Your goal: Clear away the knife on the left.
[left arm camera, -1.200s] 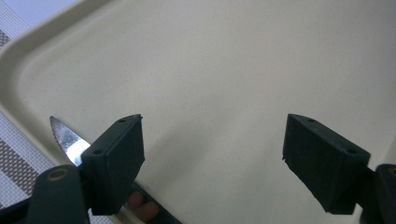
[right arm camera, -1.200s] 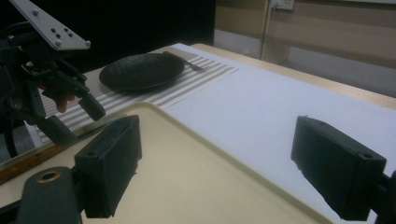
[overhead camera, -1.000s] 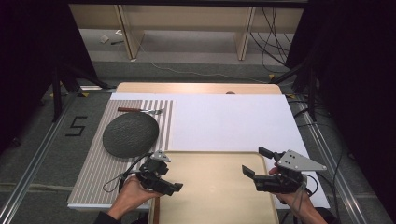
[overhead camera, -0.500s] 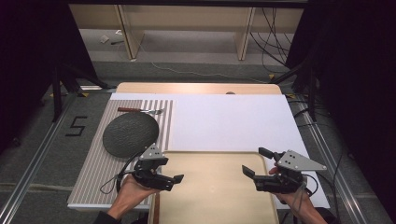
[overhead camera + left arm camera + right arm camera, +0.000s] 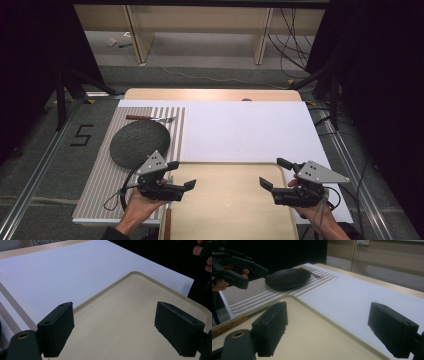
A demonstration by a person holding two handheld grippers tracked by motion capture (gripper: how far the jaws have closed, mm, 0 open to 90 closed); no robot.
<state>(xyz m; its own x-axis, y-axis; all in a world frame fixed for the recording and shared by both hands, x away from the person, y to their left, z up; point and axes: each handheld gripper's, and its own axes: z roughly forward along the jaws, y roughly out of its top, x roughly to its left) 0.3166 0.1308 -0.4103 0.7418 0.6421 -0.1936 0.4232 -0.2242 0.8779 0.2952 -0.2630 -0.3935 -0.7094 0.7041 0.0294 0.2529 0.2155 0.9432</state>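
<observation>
Jaws spread wide and empty on both — left gripper (image 5: 184,176), right gripper (image 5: 270,174), over beige tray (image 5: 230,200), floor mark "5" (image 5: 82,135).

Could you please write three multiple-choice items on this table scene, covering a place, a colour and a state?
1. Where does the dark plate lie?
A. on the striped mat
B. inside the tray
C. on the floor

2. What colour is the tray?
A. red
B. beige
C. blue

3. How do the jaws of the left hand-held gripper stand?
A. shut on a fork
B. shut on the plate
C. open, holding nothing

Answers: 1 A, the high view shows the plate resting on the striped mat, left of the white sheet. 2 B, the tray looks beige in every view. 3 C, the left gripper view shows both jaws wide apart above the bare tray.
</observation>
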